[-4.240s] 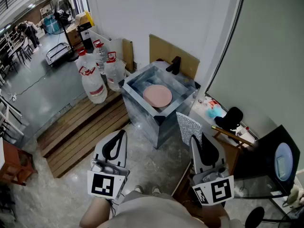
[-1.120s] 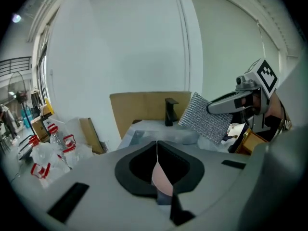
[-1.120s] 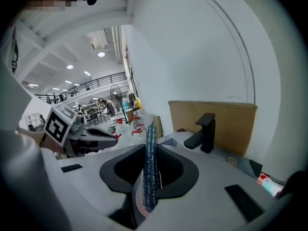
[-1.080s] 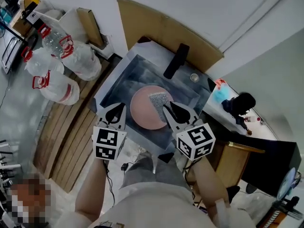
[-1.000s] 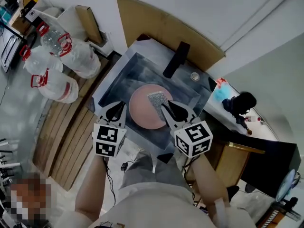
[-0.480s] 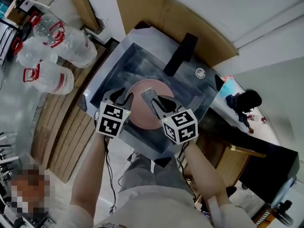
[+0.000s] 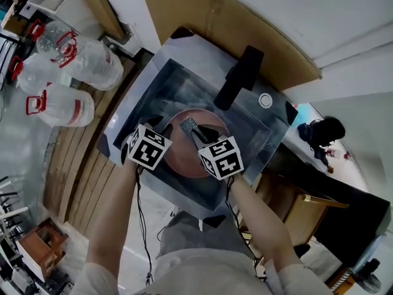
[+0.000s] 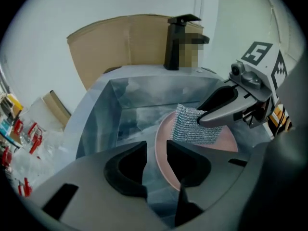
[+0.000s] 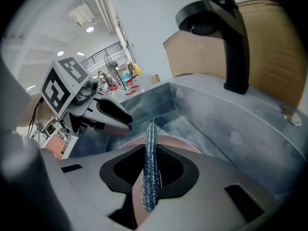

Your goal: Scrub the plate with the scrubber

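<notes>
Deep in the steel sink point(image 7: 144, 78) lies the pink plate point(image 7: 184, 158), just beyond both sets of jaws. The left gripper point(image 8: 156, 150), jaws just opening wide and empty, aims at its rim, likely to steady it. The right gripper point(image 9: 149, 177) pinches the mesh scrubber point(image 8: 192, 125) edge-on, poised for scrubbing.

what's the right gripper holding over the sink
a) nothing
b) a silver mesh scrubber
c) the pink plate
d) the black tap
b: the right gripper is shut on the scrubber, which stands edge-on in its grip above the pink plate.
</notes>
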`<state>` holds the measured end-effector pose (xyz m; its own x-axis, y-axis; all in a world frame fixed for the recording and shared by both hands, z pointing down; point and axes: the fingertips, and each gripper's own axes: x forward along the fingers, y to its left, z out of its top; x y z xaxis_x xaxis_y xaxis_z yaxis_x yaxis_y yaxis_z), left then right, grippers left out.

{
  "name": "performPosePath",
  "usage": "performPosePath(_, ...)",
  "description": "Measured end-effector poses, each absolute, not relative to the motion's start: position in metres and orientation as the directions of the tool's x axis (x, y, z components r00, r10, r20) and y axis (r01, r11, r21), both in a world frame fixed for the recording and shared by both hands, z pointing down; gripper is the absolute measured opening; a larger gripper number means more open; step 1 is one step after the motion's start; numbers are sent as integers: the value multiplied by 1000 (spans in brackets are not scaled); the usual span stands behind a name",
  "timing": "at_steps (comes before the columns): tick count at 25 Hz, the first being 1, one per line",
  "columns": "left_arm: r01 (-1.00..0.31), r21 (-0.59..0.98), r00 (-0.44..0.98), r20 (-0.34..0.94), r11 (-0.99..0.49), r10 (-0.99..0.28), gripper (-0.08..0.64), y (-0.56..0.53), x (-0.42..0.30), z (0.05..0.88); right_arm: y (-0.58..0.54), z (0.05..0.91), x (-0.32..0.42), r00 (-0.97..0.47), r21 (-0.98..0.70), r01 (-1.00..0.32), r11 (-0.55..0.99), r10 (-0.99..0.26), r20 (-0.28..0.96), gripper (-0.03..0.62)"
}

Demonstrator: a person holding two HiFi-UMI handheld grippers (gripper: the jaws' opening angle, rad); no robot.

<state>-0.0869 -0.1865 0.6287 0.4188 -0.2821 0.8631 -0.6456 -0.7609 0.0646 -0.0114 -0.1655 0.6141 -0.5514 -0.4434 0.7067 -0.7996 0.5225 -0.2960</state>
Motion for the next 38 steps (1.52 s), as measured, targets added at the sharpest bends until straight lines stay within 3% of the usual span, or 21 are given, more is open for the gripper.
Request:
performPosePath(7, -559, 94, 403, 899, -824, -171, 147, -178, -72, 670, -176, 650, -27, -546, -238, -756, 610, -386, 744, 101)
performPosePath(15, -563, 112, 362, 924, -819, -123, 144, -175, -76, 703, -192, 660, -21, -489, -123, -729, 674, -386, 782, 104)
performPosePath(18, -567, 132, 366, 925, -813, -104, 107, -174, -78, 709, -196, 672, -17, -454, -59, -707, 705, -389, 801, 106)
performPosePath(26, -630, 187, 408, 905, -754, -117, 89, -177, -83, 715, -199, 687, 13, -245, 196, -621, 759, -425, 871, 106)
performPosePath(32, -661, 234, 440, 891, -713, -115, 81, -181, -82, 703, -167, 692, 54, -114, 186, -545, 818, -292, 949, 104)
performPosePath(38, -666, 246, 449, 886, -704, -115, 80, -181, -81, 705, -105, 687, 29, -182, 48, -389, 920, -128, 975, 104)
